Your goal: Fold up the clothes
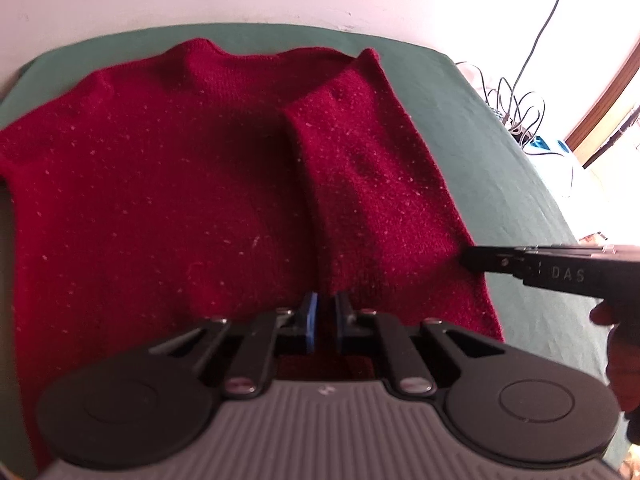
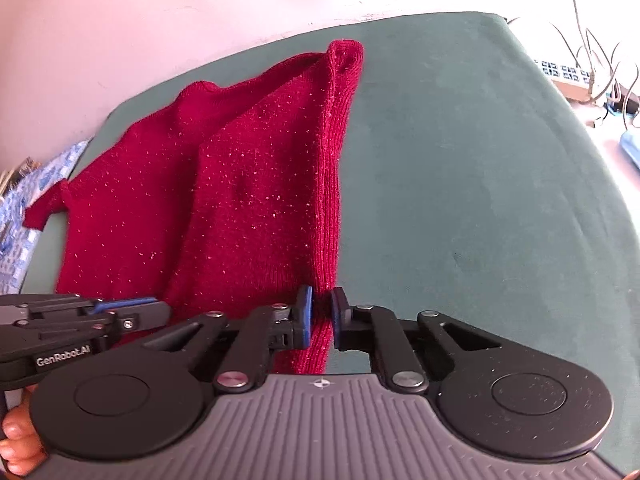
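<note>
A dark red knit sweater point(image 1: 180, 200) lies flat on a green-covered surface point(image 1: 500, 160), its neckline toward the far wall. Its right side is folded inward as a long flap point(image 1: 360, 168). My left gripper point(image 1: 326, 316) sits at the near hem where the flap's edge ends, blue pads close together with red knit between them. The right gripper point(image 1: 464, 258) reaches in from the right at the sweater's right edge. In the right wrist view the right gripper point(image 2: 320, 312) pinches the ribbed edge of the sweater point(image 2: 240, 200), and the left gripper point(image 2: 164, 310) meets the hem at lower left.
The green cover point(image 2: 460, 160) stretches bare to the right of the sweater. Cables and a power strip point(image 2: 564, 72) lie beyond its far right corner. A blue patterned cloth point(image 2: 24, 208) shows past the left edge. A white wall backs the surface. A person's hand point(image 2: 16, 440) grips the left handle.
</note>
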Motion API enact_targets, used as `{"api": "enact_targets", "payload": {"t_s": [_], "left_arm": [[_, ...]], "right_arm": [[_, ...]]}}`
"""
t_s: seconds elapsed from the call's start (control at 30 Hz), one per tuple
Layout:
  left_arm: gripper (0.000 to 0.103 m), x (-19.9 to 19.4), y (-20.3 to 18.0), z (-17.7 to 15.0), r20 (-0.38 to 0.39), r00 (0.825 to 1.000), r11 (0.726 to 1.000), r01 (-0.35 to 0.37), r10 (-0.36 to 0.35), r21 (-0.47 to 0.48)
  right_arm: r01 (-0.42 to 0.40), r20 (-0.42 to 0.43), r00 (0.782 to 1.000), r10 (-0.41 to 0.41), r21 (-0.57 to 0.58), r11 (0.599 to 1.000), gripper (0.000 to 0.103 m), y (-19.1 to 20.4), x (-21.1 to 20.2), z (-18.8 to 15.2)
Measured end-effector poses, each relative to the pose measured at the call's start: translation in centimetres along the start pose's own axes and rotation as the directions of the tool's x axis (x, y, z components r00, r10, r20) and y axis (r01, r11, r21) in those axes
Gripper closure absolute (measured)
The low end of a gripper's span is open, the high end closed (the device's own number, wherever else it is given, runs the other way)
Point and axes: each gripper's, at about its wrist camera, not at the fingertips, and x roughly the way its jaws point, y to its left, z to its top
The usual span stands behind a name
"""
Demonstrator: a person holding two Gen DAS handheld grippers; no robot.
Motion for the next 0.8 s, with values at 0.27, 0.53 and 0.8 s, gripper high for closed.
{"api": "enact_targets", "payload": {"t_s": [0.27, 0.53, 0.8], "left_arm": [[0.061, 1.8, 0.4, 3.0, 0.012, 1.0, 0.998, -0.022, 0.023, -0.051], [0.085, 3.0, 1.1, 3.8, 0.014, 1.0, 0.999, -0.028, 0.028, -0.036], [0.096, 3.3, 2.3, 6.0, 0.03, 0.999, 0.999, -0.031, 0.032, -0.028]], "right_arm": [[0.025, 0.071, 0.997, -0.025, -0.007, 1.0, 0.062, 0.9, 1.3, 3.1], [-0.078, 0.035, 0.997, 0.074, 0.132, 0.988, 0.09, -2.3, 3.0, 3.4], [-0.046, 0.086, 0.996, 0.04, 0.069, 0.997, 0.075, -1.8, 1.9, 6.0]]}}
